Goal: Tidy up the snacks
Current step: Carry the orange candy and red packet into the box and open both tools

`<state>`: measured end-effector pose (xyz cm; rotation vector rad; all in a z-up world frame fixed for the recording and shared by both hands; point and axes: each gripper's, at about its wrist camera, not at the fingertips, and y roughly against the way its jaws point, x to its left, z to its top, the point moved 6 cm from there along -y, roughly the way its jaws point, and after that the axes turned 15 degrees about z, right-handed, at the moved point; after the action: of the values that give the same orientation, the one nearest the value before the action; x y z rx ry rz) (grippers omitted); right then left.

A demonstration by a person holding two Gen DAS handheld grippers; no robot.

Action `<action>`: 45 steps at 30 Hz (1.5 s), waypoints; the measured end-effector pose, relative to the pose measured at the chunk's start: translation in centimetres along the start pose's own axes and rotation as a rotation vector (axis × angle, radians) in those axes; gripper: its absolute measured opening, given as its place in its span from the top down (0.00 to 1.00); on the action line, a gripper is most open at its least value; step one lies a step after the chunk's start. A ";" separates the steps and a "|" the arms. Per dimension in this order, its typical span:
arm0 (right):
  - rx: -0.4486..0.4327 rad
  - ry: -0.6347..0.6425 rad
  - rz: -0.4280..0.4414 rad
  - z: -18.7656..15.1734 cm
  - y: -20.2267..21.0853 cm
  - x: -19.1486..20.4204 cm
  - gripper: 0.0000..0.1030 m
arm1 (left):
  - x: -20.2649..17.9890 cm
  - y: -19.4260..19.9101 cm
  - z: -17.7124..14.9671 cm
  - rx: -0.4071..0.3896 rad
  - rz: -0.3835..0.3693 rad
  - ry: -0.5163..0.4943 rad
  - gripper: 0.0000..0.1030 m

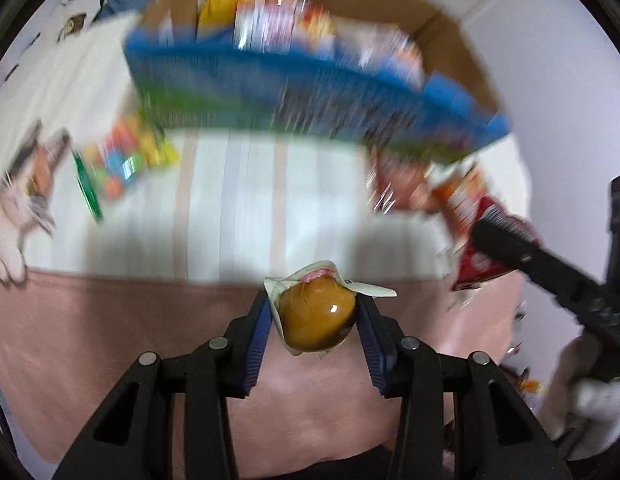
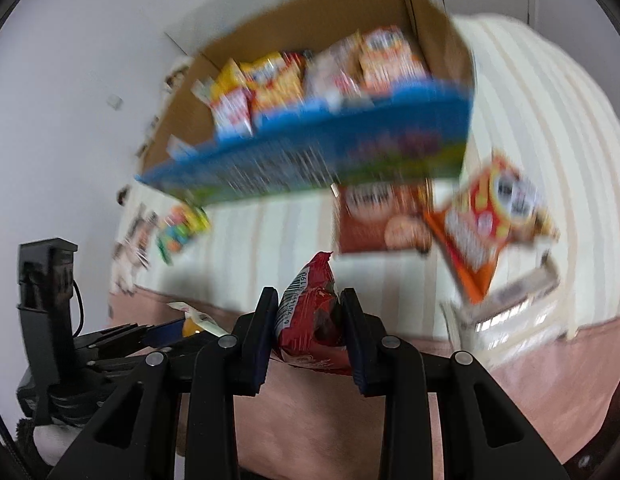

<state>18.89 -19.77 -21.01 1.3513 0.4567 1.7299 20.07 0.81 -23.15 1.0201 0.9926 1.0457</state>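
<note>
Left gripper [image 1: 317,320]: my jaws are clamped on a sealed packet with a round brown snack [image 1: 315,320] inside, held off the bed near its pink front edge.
Right gripper [image 2: 308,328]: my jaws pinch a red wrapped snack [image 2: 311,320] by its middle, barcode end pointing up, also lifted clear of the cover.
Box [image 2: 437,36]: a cardboard box with a blue printed front sits toward the far edge of the bed [image 2: 270,240], already packed with upright packets.
Loose snacks: an orange bag [image 2: 485,224] and a brown packet [image 2: 381,216] lie on the striped cover just in front of the box, toward its right corner; a multicoloured packet [image 1: 126,156] lies off toward its left corner.
Step in hand: I judge both loads are on their way to the box.
Doing it well: I'd carry each packet above the blue front wall, not into it, and aim for a gap between the standing packets.
Order: I'd release one side at a time so my two grippers don't crowd each other over the opening.
Caution: everything beyond the grippers is smeared, so I cannot tell where the free slots are.
</note>
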 end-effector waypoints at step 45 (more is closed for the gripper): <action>0.084 0.000 -0.304 14.0 -3.9 -1.6 0.04 | -1.6 0.6 17.7 -0.115 0.293 0.070 0.03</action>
<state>33.34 -21.91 -19.94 1.2671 0.7031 1.4742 36.60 -3.66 -18.36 1.0600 0.8435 1.3723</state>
